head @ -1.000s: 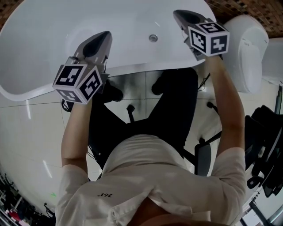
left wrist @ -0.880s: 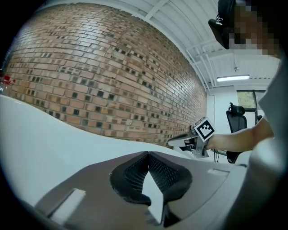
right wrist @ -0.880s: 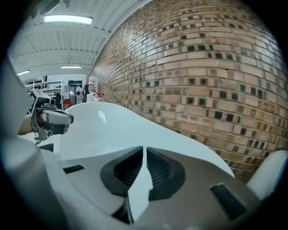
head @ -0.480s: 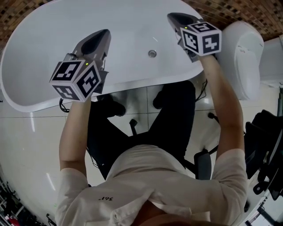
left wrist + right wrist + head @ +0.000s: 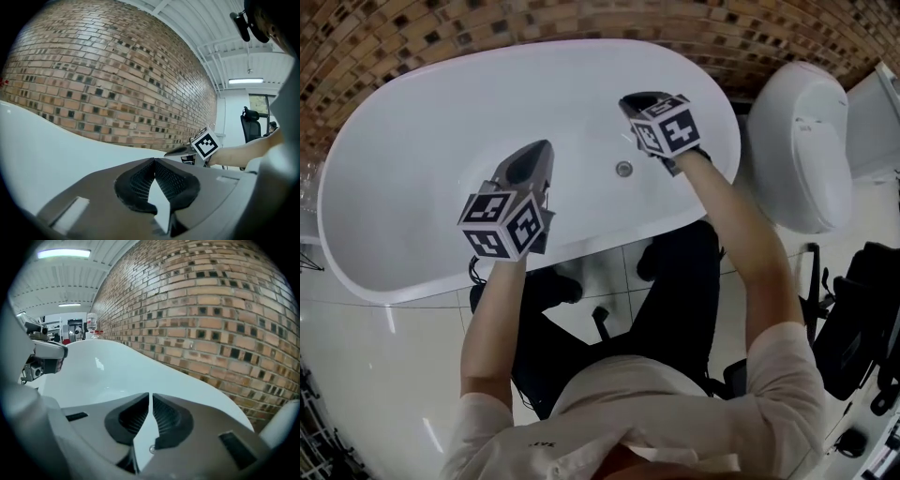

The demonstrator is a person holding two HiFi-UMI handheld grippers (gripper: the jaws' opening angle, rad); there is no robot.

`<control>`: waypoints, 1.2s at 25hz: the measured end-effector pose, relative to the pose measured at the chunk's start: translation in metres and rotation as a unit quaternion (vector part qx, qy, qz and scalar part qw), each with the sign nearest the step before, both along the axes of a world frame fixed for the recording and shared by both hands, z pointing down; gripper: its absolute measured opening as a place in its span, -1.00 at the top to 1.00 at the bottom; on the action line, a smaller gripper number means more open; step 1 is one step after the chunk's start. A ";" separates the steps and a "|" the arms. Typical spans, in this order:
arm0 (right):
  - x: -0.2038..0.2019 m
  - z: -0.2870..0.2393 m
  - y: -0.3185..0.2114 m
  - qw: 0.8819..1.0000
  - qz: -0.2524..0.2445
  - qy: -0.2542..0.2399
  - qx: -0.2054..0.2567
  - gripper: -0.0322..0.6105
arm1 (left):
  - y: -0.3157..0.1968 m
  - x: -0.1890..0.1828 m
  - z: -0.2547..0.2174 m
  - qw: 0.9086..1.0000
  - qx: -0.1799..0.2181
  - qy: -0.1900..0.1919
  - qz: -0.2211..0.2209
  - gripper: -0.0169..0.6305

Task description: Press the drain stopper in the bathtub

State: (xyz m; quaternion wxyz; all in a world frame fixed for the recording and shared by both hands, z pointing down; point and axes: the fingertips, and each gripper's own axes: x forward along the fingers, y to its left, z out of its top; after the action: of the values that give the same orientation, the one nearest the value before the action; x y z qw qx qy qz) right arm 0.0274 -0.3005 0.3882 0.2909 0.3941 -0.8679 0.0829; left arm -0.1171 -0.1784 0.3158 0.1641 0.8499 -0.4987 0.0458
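- Drain stopper sits in the white bathtub, untouched.
- Left tongs, tips together and empty, hover left of the stopper.
- Right tongs, also together and empty, hover just beyond it.
- Brick wall stands farthest beyond.

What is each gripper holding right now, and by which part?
Nothing: the left gripper and right gripper are both shut and empty, over the bathtub.

You have no legible text here: the small dark print near the edge of your shirt is too small to read.
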 end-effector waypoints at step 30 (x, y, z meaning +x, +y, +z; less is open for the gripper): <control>0.013 0.282 -0.066 0.987 0.011 0.069 -0.147 0.89 | -0.070 0.074 0.183 0.986 -0.163 -0.003 0.032 0.93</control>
State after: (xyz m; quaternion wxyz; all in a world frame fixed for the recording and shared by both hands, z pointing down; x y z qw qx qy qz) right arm 0.0404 -0.3665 0.6702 0.4038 0.3614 -0.8196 0.1860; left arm -0.0431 -0.2488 0.4986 0.2974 0.8270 -0.4577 0.1344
